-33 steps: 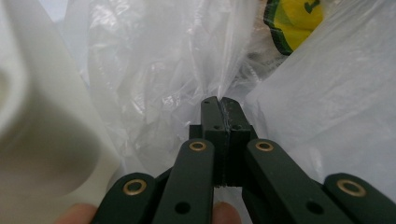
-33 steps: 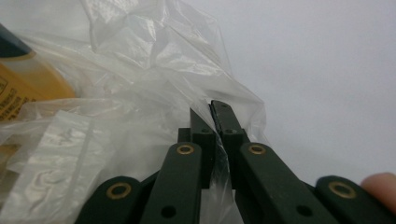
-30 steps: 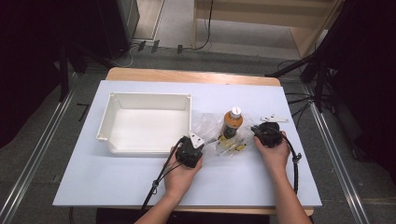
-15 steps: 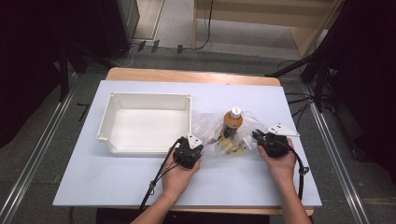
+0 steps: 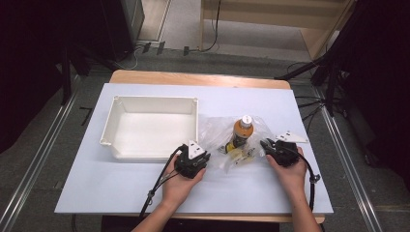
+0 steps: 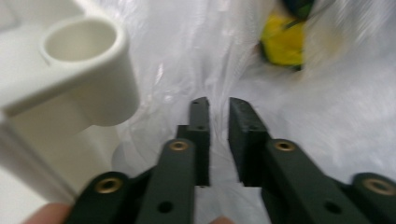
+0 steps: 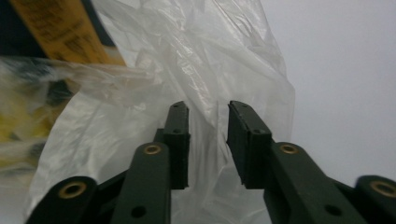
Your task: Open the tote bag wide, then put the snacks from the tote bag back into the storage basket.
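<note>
A white tray [image 5: 121, 123] sits on the pale table [image 5: 96, 188], with cables [image 5: 309, 104] on the floor beyond.

High view overhead facing forward-down, both gripper views close, sharing the plastic bag [image 5: 227, 140].

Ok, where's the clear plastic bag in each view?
High view: the clear plastic bag lies centre-right on the table, between both tongs, right of the white tray.
Left gripper view: bag fills the middle, beyond the tongs.
Right gripper view: bag centre-left.
Shared landmark: the yellow packet inside it.
</note>
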### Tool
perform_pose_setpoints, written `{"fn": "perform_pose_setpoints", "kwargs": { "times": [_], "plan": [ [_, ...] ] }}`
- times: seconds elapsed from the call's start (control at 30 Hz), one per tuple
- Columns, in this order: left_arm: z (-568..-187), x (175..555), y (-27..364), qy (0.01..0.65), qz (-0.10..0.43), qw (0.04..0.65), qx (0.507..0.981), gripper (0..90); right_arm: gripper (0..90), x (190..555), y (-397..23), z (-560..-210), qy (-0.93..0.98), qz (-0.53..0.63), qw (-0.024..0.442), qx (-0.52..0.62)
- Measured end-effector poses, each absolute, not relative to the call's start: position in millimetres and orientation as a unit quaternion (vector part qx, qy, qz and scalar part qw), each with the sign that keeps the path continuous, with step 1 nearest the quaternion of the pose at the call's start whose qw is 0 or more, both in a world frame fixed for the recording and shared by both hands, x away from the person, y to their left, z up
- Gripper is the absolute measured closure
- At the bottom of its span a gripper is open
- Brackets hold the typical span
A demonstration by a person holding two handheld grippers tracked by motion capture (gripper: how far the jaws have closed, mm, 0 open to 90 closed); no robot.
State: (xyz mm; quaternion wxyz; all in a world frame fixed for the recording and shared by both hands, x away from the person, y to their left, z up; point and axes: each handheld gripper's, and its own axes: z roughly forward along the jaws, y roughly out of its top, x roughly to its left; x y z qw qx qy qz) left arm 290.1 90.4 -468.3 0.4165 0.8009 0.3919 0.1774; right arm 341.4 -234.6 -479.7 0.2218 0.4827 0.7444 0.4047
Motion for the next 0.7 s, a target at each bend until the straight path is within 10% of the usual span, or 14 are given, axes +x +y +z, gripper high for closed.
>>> {"fn": "perform_pose_setpoints", "kwargs": {
  "times": [0.3, 0.7],
  "plan": [
    [-460.4, 268.6, 124.8, 0.369, 0.142, 0.482, 0.782, 51.2, 55.5, 333.7, -242.1, -461.5, 0.724, 0.423, 0.291, 0.462],
    [-454.7, 251.9, 196.3, 0.384, 0.146, 0.515, 0.752, 28.1, 46.9, 338.2, -240.9, -435.5, 0.758, 0.448, 0.222, 0.418]
  ]
}}
